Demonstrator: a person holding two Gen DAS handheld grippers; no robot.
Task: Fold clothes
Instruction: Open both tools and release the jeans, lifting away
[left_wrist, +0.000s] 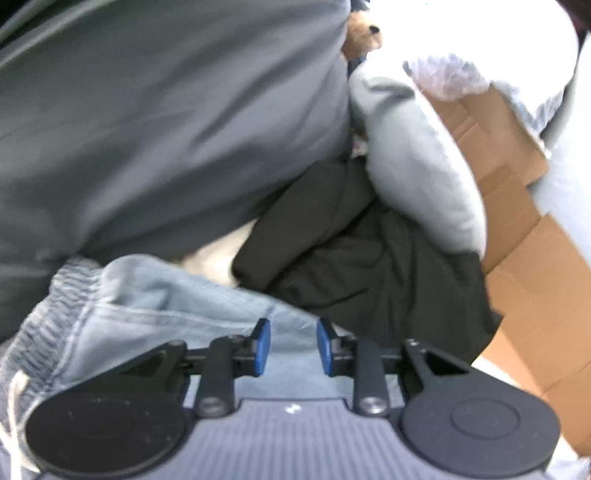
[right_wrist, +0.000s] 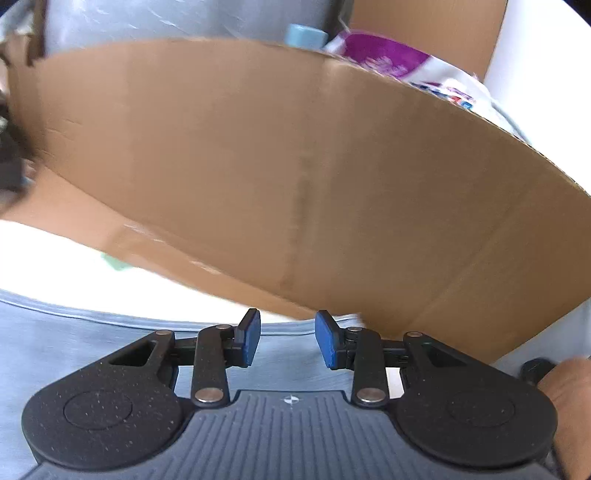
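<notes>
Left wrist view: left gripper (left_wrist: 293, 345) parted, nothing between pads, low centre over light denim garment (left_wrist: 147, 306) — elastic waistband bunched at lower left. Black garment (left_wrist: 354, 251) crumpled mid-frame.

Right wrist view: right gripper (right_wrist: 287, 341) parted, empty, above pale blue fabric (right_wrist: 74, 350); cardboard box (right_wrist: 295, 166) fills frame.

Progress: no neat folds visible — stage unclear.

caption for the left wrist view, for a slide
Left gripper, jaws open, over light blue denim, with a black garment, grey cloth and cardboard box ahead.
</notes>
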